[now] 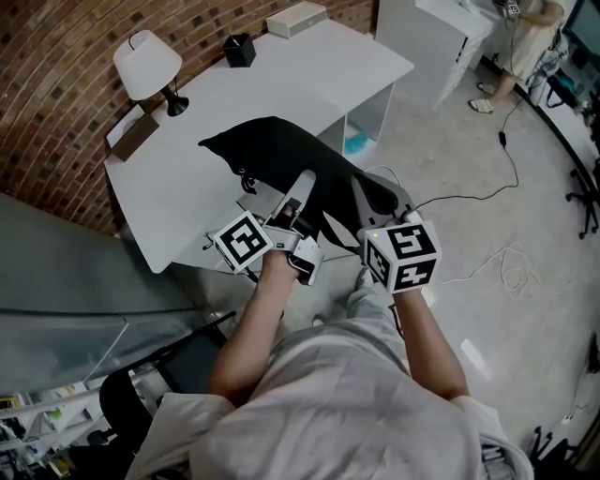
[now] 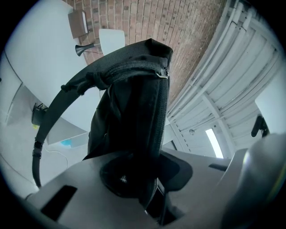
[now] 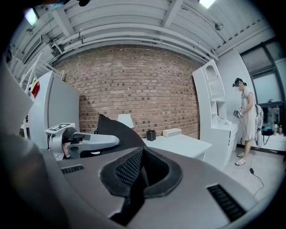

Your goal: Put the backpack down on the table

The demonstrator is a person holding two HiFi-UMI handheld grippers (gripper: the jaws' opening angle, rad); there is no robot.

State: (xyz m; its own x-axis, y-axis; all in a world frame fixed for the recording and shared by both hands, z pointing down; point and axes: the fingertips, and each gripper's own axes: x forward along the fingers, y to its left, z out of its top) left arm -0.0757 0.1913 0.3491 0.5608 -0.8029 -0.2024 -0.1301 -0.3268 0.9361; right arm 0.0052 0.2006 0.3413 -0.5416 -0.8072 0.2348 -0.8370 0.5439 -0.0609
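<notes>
Head view, from its left: a white table lamp (image 1: 147, 64) stands on the white table (image 1: 337, 70), far ahead and to the left of the left gripper (image 1: 302, 190), with a brown box (image 1: 134, 134) just beside the lamp's base. The left gripper reaches forward, its jaws closed partway on a black webbed edge of the black backpack (image 1: 277, 155). In the left gripper view that edge runs straight up out of the jaws, and a strap (image 2: 67, 87) loops off to the left. The backpack stretches ahead of both grippers. Its far end is over the near part of the tabletop and its near end is held up by the two grippers off the table's edge; whether the far end rests on the top cannot be told. Beyond the backpack, toward the far side of the table, stand a black pen holder (image 1: 239, 50) and a white box (image 1: 296, 18). The right gripper (image 1: 380, 223), just right of the left one, has its jaws pinched onto a mesh-padded fold of the backpack, as the right gripper view shows. Far ahead to its right stand a white cabinet (image 1: 427, 37) and a person (image 1: 525, 42).
</notes>
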